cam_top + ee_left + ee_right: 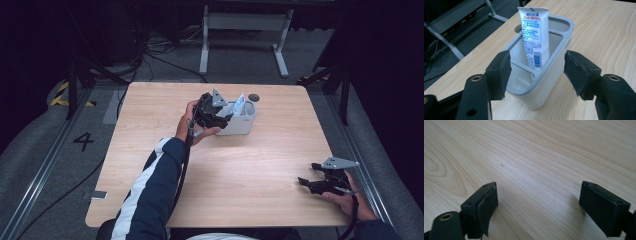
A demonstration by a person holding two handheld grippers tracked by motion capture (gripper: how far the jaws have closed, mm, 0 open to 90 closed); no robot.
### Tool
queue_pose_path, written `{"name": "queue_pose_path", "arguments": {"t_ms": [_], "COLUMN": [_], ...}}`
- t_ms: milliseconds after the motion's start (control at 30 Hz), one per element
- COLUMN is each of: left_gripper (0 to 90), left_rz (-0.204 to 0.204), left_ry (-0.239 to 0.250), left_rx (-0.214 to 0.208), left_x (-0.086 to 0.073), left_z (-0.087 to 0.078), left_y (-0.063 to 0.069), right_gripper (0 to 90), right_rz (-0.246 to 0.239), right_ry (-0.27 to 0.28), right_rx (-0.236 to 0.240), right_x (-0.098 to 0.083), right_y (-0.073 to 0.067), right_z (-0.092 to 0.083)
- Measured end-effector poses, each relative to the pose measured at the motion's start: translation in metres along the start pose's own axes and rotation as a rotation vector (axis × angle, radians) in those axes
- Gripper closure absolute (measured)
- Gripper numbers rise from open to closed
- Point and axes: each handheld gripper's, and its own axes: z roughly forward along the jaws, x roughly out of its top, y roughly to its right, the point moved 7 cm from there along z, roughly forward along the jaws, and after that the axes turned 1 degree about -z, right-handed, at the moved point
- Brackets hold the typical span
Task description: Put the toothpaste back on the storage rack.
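While the right gripper rests low at the near right edge of the wooden table, its jaws spread wide over bare wood, the left gripper sits farther out, jaws released on either side of a grey compartmented holder. A white tube stands upright inside it. Beyond the holder lies a small dark disc.
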Motion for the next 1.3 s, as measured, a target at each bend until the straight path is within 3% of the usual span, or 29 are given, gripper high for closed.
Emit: {"name": "queue_pose_path", "arguments": {"t_ms": [400, 733, 1033, 1300], "left_gripper": [35.7, 33.0, 31.6, 27.2], "left_rz": [0.056, 0.1, 0.151, 0.183], "left_ry": [-0.04, -0.108, -0.179, -0.224], "left_rx": [-0.002, 0.013, 0.044, 0.03], "left_x": [-0.011, -0.029, -0.056, -0.08], "left_z": [-0.016, -0.027, -0.036, -0.047], "left_y": [0.007, 0.013, 0.014, 0.017], "right_gripper": [15.9, 15.9, 15.9, 15.8], "right_rz": [0.001, 0.0, 0.0, 0.0], "right_ry": [-0.001, 0.0, 0.0, 0.0], "right_rx": [0.0, 0.0, 0.0, 0.0], "right_x": [0.0, 0.0, 0.0, 0.0], "right_y": [0.0, 0.0, 0.0, 0.0], "right_z": [0.0, 0.0, 0.0, 0.0]}}
